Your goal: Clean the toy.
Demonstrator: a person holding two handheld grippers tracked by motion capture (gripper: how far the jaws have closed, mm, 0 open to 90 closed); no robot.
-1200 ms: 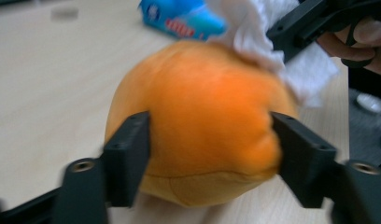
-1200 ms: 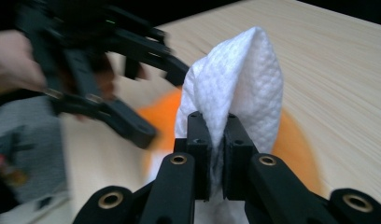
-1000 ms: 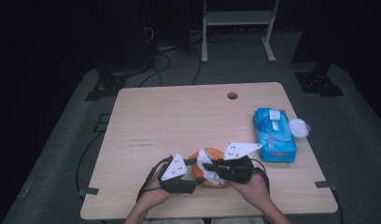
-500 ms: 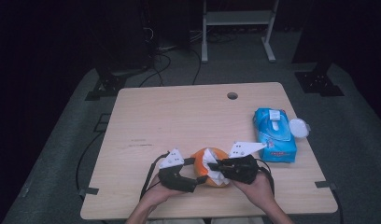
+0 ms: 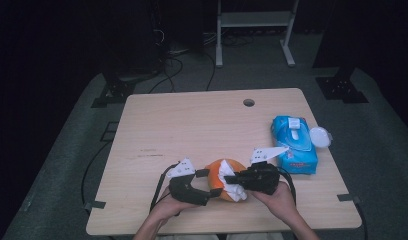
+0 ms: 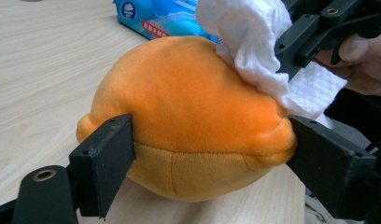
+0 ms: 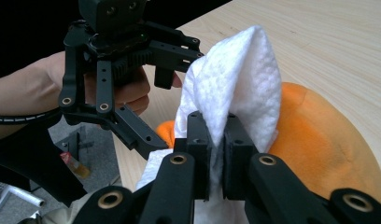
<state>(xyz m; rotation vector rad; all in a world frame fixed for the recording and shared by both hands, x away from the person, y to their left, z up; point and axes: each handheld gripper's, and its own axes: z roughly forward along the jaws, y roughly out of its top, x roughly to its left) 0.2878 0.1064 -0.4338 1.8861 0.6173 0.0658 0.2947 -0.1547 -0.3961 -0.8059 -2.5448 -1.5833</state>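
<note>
Left gripper (image 5: 206, 181): I am clamping the orange plush toy (image 6: 188, 121) between my two black jaws, one pressing into each side of it.
Right gripper (image 5: 231, 178): my jaws are squeezing together on a fold of the white wipe (image 7: 235, 88), which is bunching up above them.
Plush toy: it is sitting on the wooden table (image 5: 202, 125) near the front edge, between my two hands, its rounded top facing up.
Wipe: I am pressing it against the upper right side of the toy; part of it is hanging down over the toy's edge.
Wipes pack (image 5: 293, 143): the blue pack is lying flat toward the table's right side, well apart from the toy, with a white lid (image 5: 320, 136) just beside it.
</note>
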